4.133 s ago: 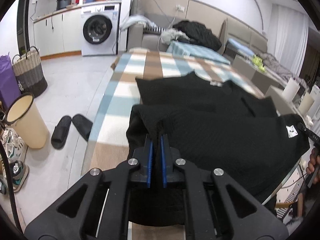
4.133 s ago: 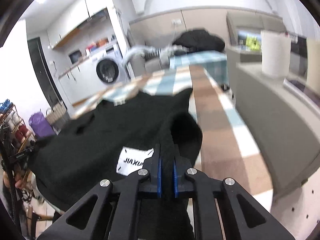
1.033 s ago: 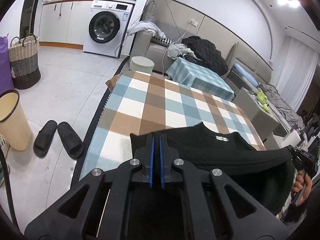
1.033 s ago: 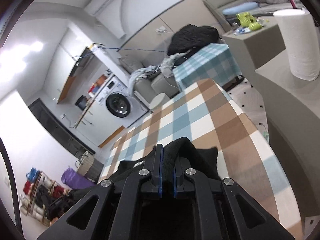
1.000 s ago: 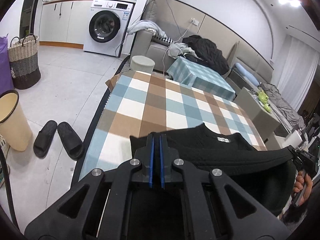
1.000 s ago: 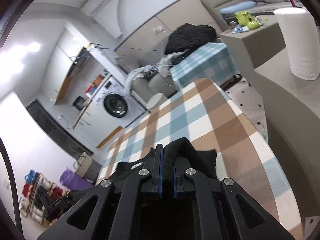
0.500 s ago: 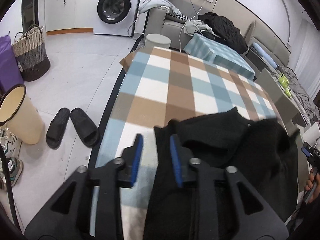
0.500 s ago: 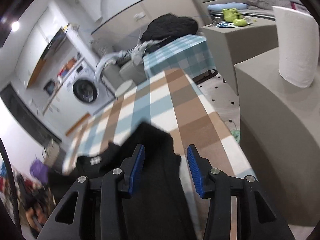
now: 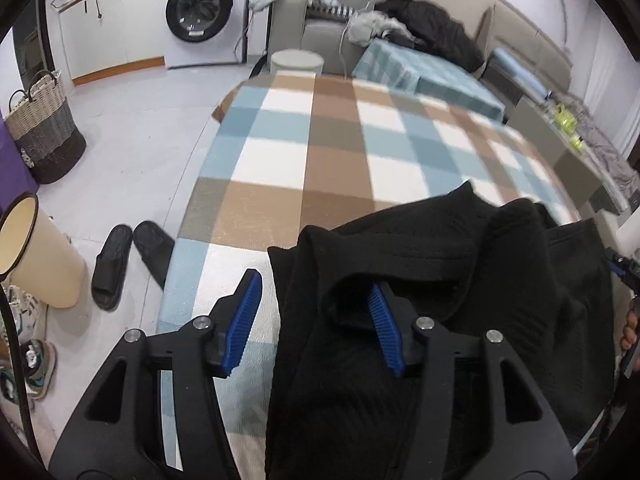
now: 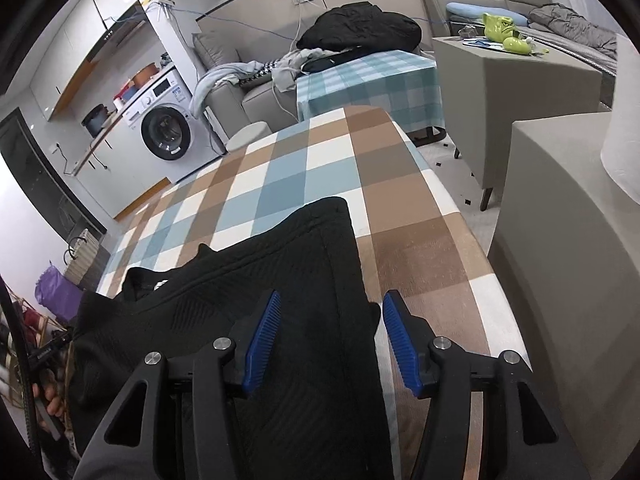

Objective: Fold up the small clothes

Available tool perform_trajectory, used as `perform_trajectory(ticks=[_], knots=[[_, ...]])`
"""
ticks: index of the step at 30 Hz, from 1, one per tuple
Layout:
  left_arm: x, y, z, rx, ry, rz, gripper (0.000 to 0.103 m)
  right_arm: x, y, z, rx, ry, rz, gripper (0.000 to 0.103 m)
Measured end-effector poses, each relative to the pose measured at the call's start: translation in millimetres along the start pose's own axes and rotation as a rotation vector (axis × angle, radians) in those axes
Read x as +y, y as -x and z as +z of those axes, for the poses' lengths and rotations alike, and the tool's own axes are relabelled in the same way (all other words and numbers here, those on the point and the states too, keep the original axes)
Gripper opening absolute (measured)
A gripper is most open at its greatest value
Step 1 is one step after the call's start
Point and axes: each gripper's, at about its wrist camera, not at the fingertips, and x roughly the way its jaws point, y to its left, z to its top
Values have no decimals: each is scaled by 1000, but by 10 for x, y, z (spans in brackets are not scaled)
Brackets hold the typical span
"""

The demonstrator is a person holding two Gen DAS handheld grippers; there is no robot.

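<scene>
Black knit top (image 9: 420, 264) lies bunched on the checked surface (image 9: 320, 152), at the near end; the same top (image 10: 288, 280) shows in the right wrist view, spread flatter, one corner reaching toward 12 o'clock. A small white label (image 10: 160, 285) is visible near its neckline at 9 o'clock.

Left gripper (image 9: 316, 322): fingers (image 9: 244, 322) spread wide, holding nothing. The left blue pad is over bare checked cloth; the right pad sits partly under a raised fold of the top, touching it. The top's edge runs between the two pads.

Right gripper (image 10: 330, 340): fingers (image 10: 400, 346) also spread wide, gripping nothing. The left pad is over the black fabric, the right pad over bare brown-and-white checks; the top's right-hand edge falls between them.

Surroundings, left wrist view:
- washing machine (image 9: 204, 12) at 11 o'clock
- woven basket (image 9: 44, 136) at 9 o'clock
- cream bin (image 9: 36, 248) at 8 o'clock, with a pair of black slippers (image 9: 120, 264) just beside it on the floor
- sofa with a dark heap of clothes (image 9: 428, 32) at 1 o'clock

Right wrist view: grey side cabinet (image 10: 516, 92) at 2 o'clock carrying a green toy (image 10: 502, 30). Whether the top hangs over the near edge of the surface I cannot tell.
</scene>
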Motion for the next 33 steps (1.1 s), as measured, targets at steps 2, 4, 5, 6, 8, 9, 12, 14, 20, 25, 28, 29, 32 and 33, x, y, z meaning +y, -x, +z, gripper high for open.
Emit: perform_trajectory(ticks=[2,4,5,6,8,9,12,14,20,25,28,29,32,33], knots=[[-29,-74,13,15,-15,13,51,22,-15,8,6,4,5,54],[-72,-73,13,9,-36,1,51,45,-20,9,6,21,-5,54],[-101,-55,10,9,-53,2,51,42,-22,7,11,23,-8,54],[-122,-40,5,17,-71,9,51,34,-22,6,18,21,-6,54],[-157,65,-14,0,-108,-11,51,20,-13,1,24,13,-11,54],[-155,116,-13,-11,-111,-40,51,10,1,-6,23,13,-12,54],[-197,182,43,-6,-111,-138,51,-17,17,-15,23,5,-14,55],[-337,159,39,39,-176,-115,51,-25,2,-13,29,-6,-17,55],[-354,181,-167,79,-195,-145,51,-21,18,-50,34,-7,-16,55],[-385,101,-192,101,-209,-188,51,-15,-12,-67,45,-9,-20,55],[-449,140,-10,0,-188,-209,51,4,-32,-78,44,-10,-15,55],[-451,161,58,-42,-177,-203,52,2,-31,-78,42,-9,-16,55],[-337,170,248,-108,-104,-143,52,19,-41,-71,44,-3,-24,55],[-275,162,275,-104,-80,-138,52,22,-32,-68,44,0,-27,55]])
